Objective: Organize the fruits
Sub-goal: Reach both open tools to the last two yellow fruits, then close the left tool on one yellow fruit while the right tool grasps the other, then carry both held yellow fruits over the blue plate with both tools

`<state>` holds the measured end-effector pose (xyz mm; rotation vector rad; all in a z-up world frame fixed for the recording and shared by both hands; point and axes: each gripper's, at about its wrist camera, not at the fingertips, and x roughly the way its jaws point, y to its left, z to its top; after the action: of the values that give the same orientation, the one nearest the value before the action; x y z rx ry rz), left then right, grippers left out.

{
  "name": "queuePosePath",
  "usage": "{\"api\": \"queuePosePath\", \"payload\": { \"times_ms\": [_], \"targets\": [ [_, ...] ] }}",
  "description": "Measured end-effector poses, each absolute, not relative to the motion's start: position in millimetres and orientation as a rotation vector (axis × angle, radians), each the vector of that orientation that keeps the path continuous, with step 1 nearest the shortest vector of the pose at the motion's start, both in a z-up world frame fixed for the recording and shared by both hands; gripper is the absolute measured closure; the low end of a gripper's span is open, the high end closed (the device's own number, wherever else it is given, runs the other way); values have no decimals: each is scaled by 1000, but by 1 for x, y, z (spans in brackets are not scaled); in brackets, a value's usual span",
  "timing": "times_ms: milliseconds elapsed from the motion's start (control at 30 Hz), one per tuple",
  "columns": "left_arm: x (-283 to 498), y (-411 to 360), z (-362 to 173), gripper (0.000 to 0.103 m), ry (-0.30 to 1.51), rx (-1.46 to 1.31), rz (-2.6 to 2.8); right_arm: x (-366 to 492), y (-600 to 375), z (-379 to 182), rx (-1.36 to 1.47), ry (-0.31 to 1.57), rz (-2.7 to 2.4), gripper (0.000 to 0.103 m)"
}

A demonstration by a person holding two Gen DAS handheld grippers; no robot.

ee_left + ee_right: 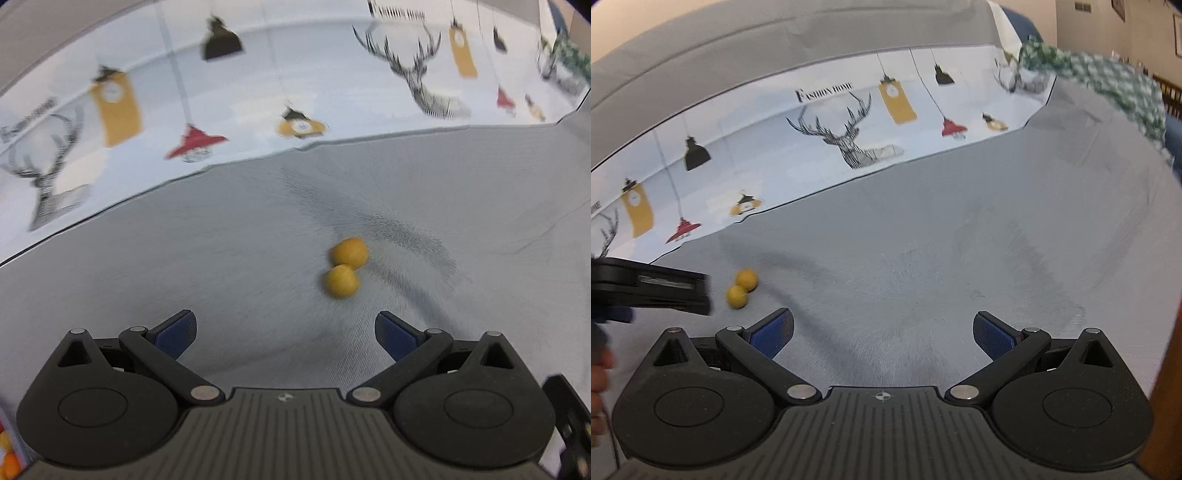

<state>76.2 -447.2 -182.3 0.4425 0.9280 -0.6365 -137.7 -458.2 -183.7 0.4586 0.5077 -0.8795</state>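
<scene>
I see two small round yellow fruits (345,267) lying touching each other on the grey woven cloth (258,258), in front of the printed white backdrop with deer heads and hanging lamps (221,92). My left gripper (284,334) hangs just short of the fruits, its blue-padded fingers (175,334) spread wide and empty. My right gripper (882,334) is well to the right of the fruits, also spread wide, holding nothing. The left view is blurred, so I think they are small citrus.
</scene>
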Motion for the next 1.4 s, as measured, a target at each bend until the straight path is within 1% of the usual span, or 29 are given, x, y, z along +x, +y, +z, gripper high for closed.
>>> {"api": "queuePosePath", "payload": {
  "times_ms": [100, 133, 167, 200, 233, 267, 300, 333, 367, 500, 733, 767, 800, 867, 900, 933, 967, 1000, 1033, 1067, 1100, 1133, 1167, 1400],
  "targets": [
    [92, -468, -206, 1, 966, 417, -633, -124, -473, -195, 474, 515, -873, 1],
    [98, -472, -212, 3, 974, 407, -637, -119, -477, -197, 476, 519, -870, 1],
    [102, -473, -217, 16, 977, 394, -649, -115, -480, -200, 476, 523, -869, 1],
    [105, -473, -219, 25, 978, 390, -656, -111, -483, -202, 474, 525, -868, 1],
    [106, -472, -219, 31, 948, 394, -652, -107, -486, -205, 467, 526, -868, 1],
    [106, -468, -217, 48, 910, 386, -658, -102, -488, -207, 460, 527, -868, 1],
    [109, -464, -217, 58, 904, 383, -669, -98, -490, -209, 453, 528, -866, 1],
    [113, -461, -217, 63, 906, 380, -674, -92, -492, -210, 442, 528, -860, 1],
    [116, -457, -216, 70, 907, 371, -681, -85, -493, -212, 427, 527, -852, 1],
    [134, -435, -212, 71, 909, 368, -654, -51, -489, -215, 331, 517, -718, 1],
    [170, -395, -208, 71, 936, 348, -657, 13, -465, -231, 162, 585, -480, 1],
    [172, -394, -208, 70, 940, 352, -671, 21, -463, -233, 140, 598, -476, 1],
    [173, -393, -208, 67, 943, 355, -684, 27, -461, -236, 121, 606, -473, 6],
    [172, -393, -208, 63, 939, 366, -708, 37, -458, -238, 98, 607, -454, 8],
    [170, -392, -208, 59, 936, 369, -716, 39, -459, -237, 97, 599, -454, 15],
    [168, -391, -208, 58, 931, 371, -728, 41, -460, -237, 103, 594, -447, 17],
    [165, -390, -209, 58, 918, 377, -734, 43, -461, -236, 108, 593, -448, 22],
    [163, -390, -210, 58, 908, 386, -740, 44, -461, -236, 111, 589, -455, 33],
    [161, -388, -210, 58, 903, 389, -749, 44, -461, -236, 109, 584, -465, 38],
    [160, -387, -211, 61, 901, 389, -756, 44, -461, -236, 107, 580, -473, 49],
    [159, -386, -211, 71, 898, 389, -761, 43, -461, -237, 102, 575, -484, 65],
    [159, -384, -210, 75, 899, 387, -767, 41, -461, -237, 94, 575, -498, 72],
    [159, -383, -210, 75, 903, 388, -770, 39, -463, -236, 94, 578, -505, 73],
    [148, -368, -195, 75, 934, 369, -725, 3, -452, -216, 192, 525, -534, 73]
  ]
}}
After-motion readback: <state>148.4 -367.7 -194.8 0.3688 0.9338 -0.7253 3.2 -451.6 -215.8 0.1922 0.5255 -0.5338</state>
